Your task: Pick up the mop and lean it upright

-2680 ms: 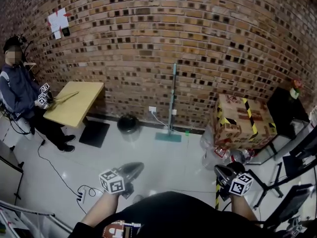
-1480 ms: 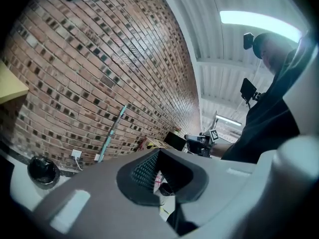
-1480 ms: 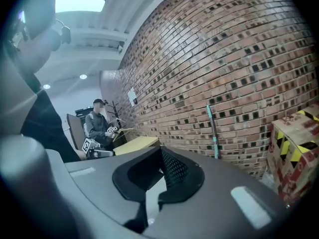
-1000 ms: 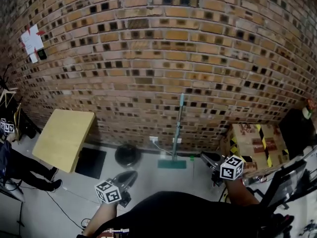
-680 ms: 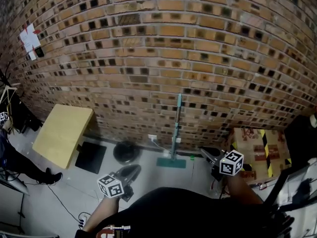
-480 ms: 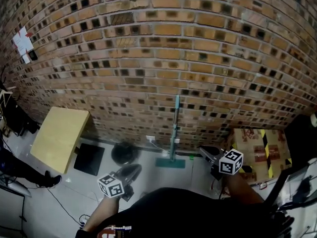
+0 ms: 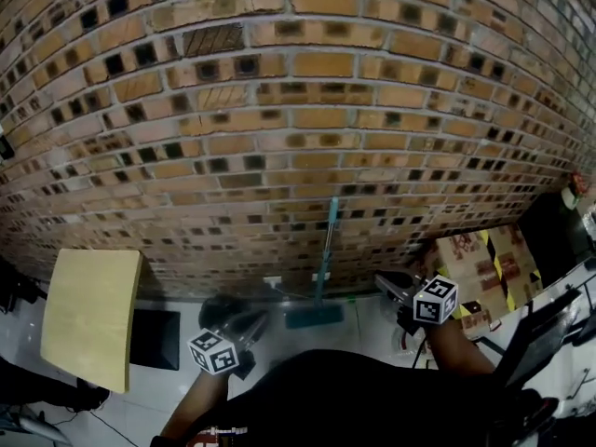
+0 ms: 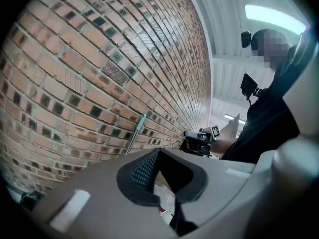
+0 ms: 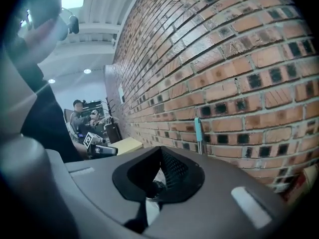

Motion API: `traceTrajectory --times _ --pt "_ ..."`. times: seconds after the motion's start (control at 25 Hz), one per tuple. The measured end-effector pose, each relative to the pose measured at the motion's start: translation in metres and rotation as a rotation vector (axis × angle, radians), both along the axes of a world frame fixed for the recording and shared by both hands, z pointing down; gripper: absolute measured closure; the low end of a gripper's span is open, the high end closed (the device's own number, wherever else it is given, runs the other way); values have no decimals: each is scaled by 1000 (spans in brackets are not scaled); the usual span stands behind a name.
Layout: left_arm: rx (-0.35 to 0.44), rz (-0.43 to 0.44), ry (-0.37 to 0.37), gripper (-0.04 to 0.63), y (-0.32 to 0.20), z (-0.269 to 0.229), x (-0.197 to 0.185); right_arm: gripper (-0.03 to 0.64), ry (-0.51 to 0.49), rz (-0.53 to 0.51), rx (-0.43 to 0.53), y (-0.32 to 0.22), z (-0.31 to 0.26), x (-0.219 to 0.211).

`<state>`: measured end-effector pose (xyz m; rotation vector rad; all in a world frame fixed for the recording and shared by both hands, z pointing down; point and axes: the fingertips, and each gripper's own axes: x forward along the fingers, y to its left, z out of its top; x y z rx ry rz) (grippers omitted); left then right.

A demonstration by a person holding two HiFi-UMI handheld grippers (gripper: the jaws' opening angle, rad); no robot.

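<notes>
Noting blind spots first: the wearer's dark clothing (image 7: 354, 399) filled the bottom of the head view and covered the floor nearest them. A dark round bin (image 7: 220, 309) at the foot of the brick wall (image 7: 298, 110) was half hidden behind the left gripper (image 7: 251, 323). The taped cardboard box (image 7: 484, 264) was cut into by the right gripper (image 7: 385, 284) and its marker cube. The mop (image 7: 325, 250) stood upright against the wall, its flat green head on the floor at the wall's foot. In the head view it lay between the two grippers and beyond them, touched by neither. In both gripper views each gripper's own grey body masked the mop's lower handle and head, and only the teal upper handle showed. Left gripper view: jaws met at the tips, nothing between them. Right gripper view: jaws likewise together and empty; a dark round shape low in the gap behind the pads was too unclear to name. A yellow tabletop (image 7: 88, 315) lay off to the left, with a black mat (image 7: 154, 338) just beside it.
</notes>
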<state>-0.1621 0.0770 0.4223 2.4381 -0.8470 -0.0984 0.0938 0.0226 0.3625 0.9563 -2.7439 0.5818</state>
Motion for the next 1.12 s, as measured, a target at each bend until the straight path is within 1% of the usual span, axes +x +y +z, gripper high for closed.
traceTrajectory --times 0.12,0.2,0.32,0.44,0.56,0.72,0.84,1.0,1.12 --pt "6 64 -14 595 -28 5 -17 601 -24 73 -11 -21 -5 -15" --pt "0 91 -18 595 -42 10 -24 601 -29 99 -15 -32 -6 -24" --pt "-16 103 -36 595 -58 22 -26 600 -8 90 -26 -42 -1 -32" --pt "-31 96 -67 595 -69 33 -20 581 4 64 -37 -56 6 -32" --pt "-42 72 -94 595 -78 41 -6 572 0 24 -39 -77 15 -26" --pt "-69 22 -145 595 -88 57 20 557 20 -71 -43 -99 39 -17" --pt "-83 -3 -160 595 -102 68 43 546 26 -120 -52 -120 57 -9" --pt "-110 20 -212 589 -115 100 69 529 26 -163 -85 -132 88 -9" --pt "-115 36 -219 575 -136 127 84 517 14 -160 -100 -146 113 -10"
